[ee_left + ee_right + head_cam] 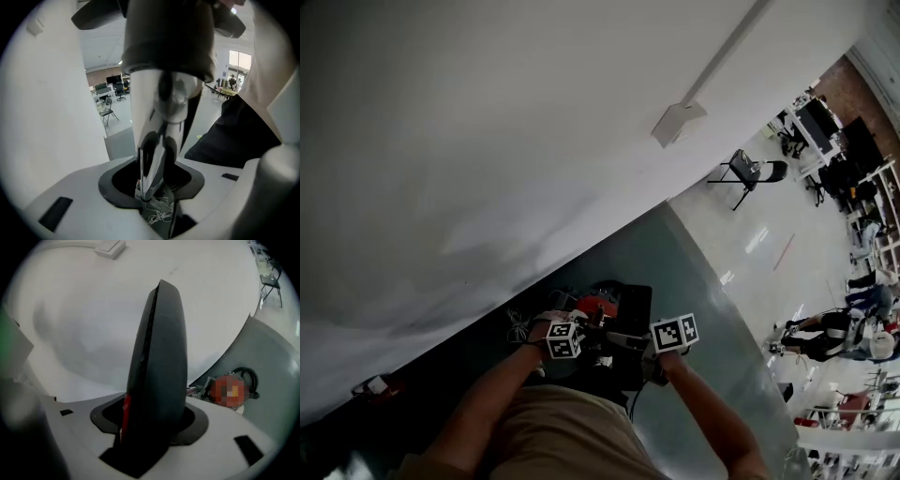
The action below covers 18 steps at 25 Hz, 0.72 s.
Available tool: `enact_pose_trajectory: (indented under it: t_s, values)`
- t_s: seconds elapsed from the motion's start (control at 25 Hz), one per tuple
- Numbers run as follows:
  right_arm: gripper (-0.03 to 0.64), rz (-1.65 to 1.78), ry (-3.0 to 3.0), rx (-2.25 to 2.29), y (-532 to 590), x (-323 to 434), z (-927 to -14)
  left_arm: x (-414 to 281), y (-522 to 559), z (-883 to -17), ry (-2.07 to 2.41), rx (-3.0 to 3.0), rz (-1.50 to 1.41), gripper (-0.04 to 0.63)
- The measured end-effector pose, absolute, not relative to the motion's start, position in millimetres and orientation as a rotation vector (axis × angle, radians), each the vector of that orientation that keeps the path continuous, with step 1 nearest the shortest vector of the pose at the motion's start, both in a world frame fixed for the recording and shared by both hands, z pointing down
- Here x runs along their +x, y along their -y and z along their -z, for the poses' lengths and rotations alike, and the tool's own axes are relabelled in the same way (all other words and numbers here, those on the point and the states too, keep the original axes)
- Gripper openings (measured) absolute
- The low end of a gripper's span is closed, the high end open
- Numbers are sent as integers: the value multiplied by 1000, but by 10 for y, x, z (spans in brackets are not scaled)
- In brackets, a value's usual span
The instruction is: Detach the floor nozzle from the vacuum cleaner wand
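head view — nozzle (pixel 630 306) mostly obscured

A broad white wall (pixel 487 141) (a small white box (pixel 678 120) is mounted on it) meets grey-green floor covering (pixel 656 262). Beyond lie a glossy pale floor (pixel 741 234), a black folding chair (pixel 748 174), desks with monitors (pixel 811 127) and bright windows (pixel 239 61).

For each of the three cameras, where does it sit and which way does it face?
Head view: on the head, facing steeply down; both forearms, left gripper and right gripper.
Left gripper view: on that gripper, along shut jaws gripping the grey-and-white wand.
Right gripper view: on that gripper, along jaws holding the dark nozzle.
Shared: all show the white wall and folding chair.
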State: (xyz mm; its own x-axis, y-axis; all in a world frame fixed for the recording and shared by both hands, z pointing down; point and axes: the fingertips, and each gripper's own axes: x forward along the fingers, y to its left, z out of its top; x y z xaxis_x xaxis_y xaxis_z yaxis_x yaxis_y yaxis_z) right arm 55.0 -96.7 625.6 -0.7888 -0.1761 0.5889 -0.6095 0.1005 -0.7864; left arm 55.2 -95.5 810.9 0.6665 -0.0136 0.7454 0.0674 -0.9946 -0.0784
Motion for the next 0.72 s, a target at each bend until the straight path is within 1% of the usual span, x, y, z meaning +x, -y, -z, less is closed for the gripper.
enact_pose_trajectory:
  t_s: [0.2, 0.28, 0.48, 0.64, 0.72]
  values:
    - [244, -1488, 1908, 950, 771, 658, -6167, 594, 833, -8053, 40, -2863, 1154, 153]
    - [244, -1390, 1888, 919, 648, 745, -6140, 655, 741, -8013, 30, -2862, 1132, 153]
    - [242, -1296, 1891, 873, 604, 1111, -6105, 880, 669, -7987, 4, -2842, 1110, 153]
    - [242, -1092, 1837, 903, 508, 1010, -6022, 851, 621, -7941, -3, -2847, 1079, 152]
    - [242, -1053, 1842, 887, 436, 921, -6012, 783, 570, -7932, -7, -2849, 1058, 152]
